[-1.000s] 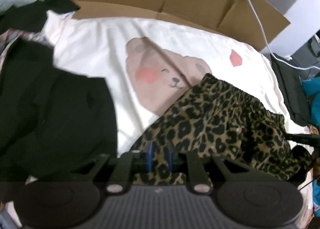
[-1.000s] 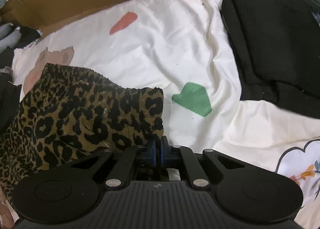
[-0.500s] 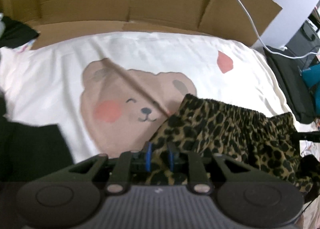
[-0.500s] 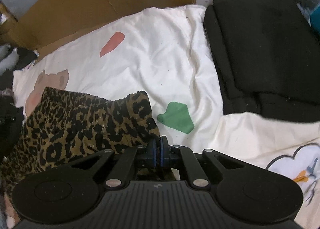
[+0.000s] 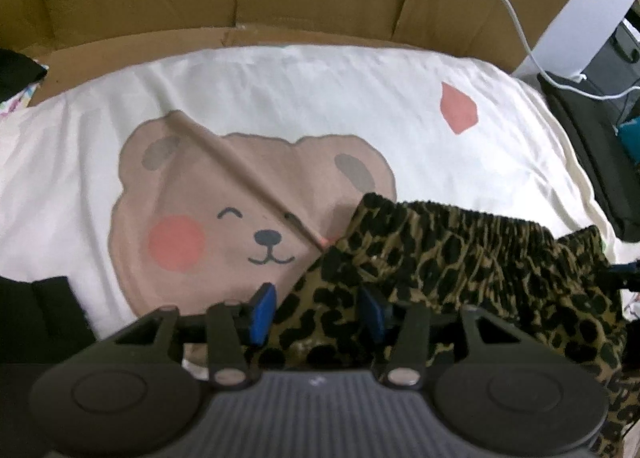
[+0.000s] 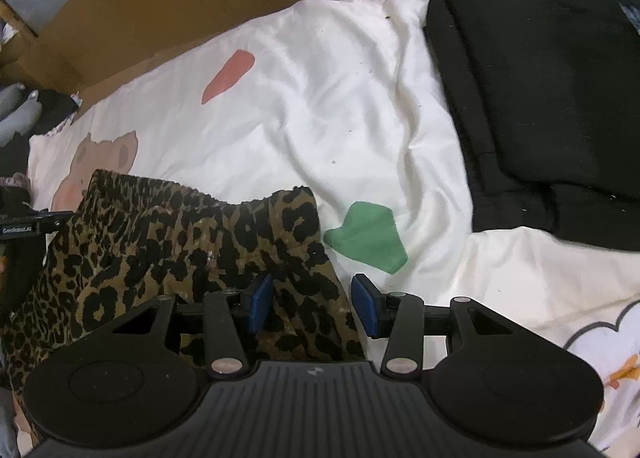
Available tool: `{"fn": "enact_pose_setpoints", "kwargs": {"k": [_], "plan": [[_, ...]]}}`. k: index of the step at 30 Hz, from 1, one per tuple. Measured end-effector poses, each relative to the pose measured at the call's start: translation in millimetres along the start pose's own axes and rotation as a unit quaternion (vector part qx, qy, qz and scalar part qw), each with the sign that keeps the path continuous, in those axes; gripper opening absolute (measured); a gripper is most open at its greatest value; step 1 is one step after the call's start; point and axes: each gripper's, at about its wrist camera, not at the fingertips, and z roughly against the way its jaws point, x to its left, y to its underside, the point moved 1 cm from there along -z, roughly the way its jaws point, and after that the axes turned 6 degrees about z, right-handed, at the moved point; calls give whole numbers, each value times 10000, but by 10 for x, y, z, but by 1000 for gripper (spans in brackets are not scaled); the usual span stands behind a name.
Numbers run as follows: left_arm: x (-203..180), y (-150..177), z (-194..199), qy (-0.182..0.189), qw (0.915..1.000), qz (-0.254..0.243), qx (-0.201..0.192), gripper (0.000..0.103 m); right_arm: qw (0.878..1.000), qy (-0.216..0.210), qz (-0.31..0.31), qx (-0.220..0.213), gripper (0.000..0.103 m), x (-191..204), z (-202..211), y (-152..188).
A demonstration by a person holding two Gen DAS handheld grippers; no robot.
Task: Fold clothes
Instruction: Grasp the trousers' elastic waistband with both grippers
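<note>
Cream bear-print bedding (image 5: 320, 106), leopard-print garment (image 6: 168, 242) apparently loose between each hand-held gripper's just-opened jaws, left (image 5: 318, 310), right (image 6: 312, 304).

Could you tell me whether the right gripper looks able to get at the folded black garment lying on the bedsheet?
Probably yes: the right gripper stands open over the leopard shorts, and only bare bedsheet separates it from the black garment.

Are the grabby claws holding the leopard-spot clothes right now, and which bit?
Neither holds it. The left gripper and right gripper have just been opening; the leopard garment lies loose between each one's blue pads, near its waistband end.
</note>
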Motion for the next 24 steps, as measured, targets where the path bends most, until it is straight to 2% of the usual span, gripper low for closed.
{"fn": "enact_pose_setpoints", "kwargs": {"k": [5,6,7,8,9,10,12,16,24], "plan": [[19,12,-107,19,9998,197,31,48,9998,-3,138,106,49,15,-88,-21],[11,17,-108,41,9999,165,18,42,9998,-8,186,117,47,24,-101,-22],[2,23,-109,65,9999,131,9,36,9997,-39,223,118,34,31,-108,-23],[-14,29,-112,107,9999,77,36,22,9996,-81,243,123,21,36,-111,-22],[-21,27,-105,101,9999,68,64,7,9995,-104,264,122,18,42,-110,-21],[-28,25,-98,95,9999,60,93,4,9995,-64,284,97,11,48,-98,-23],[-21,20,-62,91,9999,121,60,3,9997,-9,252,3,8,45,-54,-33],[46,2,113,139,9992,277,-249,3,9990,139,327,-282,7,62,93,-127],[206,-77,443,155,9951,590,-774,2,9932,229,823,-790,6,290,250,-614]]}}
